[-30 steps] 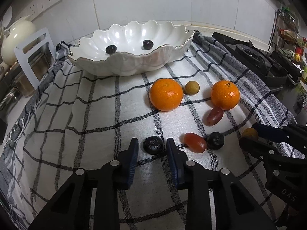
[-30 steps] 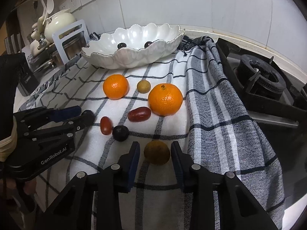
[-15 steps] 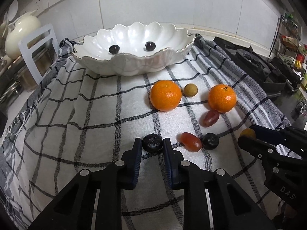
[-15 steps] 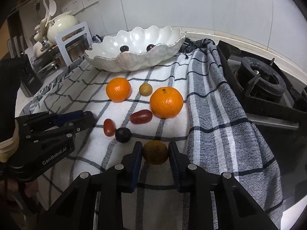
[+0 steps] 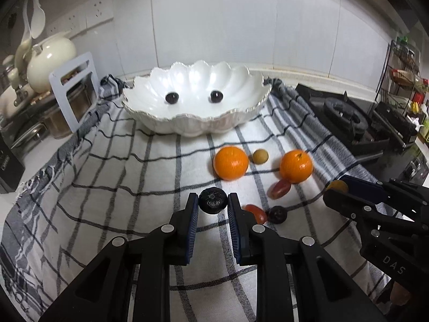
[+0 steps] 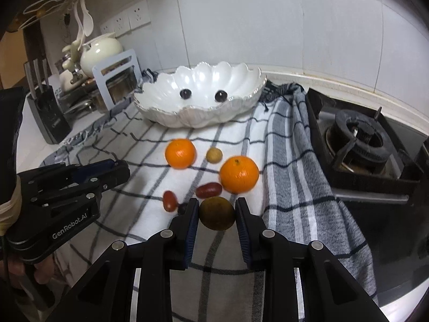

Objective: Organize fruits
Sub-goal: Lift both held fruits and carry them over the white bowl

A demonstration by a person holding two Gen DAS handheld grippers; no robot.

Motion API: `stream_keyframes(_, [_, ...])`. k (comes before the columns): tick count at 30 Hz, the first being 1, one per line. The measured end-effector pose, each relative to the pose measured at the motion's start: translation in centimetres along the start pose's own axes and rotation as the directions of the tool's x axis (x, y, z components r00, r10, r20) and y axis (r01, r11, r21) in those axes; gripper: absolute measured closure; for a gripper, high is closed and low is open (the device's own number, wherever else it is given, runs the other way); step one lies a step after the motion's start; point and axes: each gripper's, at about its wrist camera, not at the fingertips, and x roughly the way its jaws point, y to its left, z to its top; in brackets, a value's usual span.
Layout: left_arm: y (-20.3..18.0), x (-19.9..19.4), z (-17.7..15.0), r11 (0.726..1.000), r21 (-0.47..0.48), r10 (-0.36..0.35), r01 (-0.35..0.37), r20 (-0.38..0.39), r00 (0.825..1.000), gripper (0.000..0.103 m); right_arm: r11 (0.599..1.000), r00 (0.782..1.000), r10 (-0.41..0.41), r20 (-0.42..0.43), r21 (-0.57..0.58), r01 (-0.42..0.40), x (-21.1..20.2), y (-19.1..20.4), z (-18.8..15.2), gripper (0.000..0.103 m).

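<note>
Now both grippers have lifted their fruits off the cloth (image 5: 107, 187).

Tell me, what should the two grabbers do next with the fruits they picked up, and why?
Probably carry both toward the white bowl and drop them in. The left gripper is shut on a dark berry, the right gripper on a brown fruit. Two dark berries already sit in the bowl, so fruit seems to go there.
</note>
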Motion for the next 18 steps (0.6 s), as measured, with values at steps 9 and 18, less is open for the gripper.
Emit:
stream_keyframes(9, [0.4,-2.4,1.5,1.000,-0.019,0.014,-0.013,0.076,0.997,0.080,1.000,0.997,0.005,0.082,-0.010,-0.004,-2.0,0.3,2.1,0.074])
stream_keyframes(18, [0.9,-4.4,3.2,0.999,-0.017,0.038,-0.036,0.157,0.987,0.080,0.999,0.985,-0.005,0.170,-0.030,0.011,-3.3,0.8,4.7,0.074])
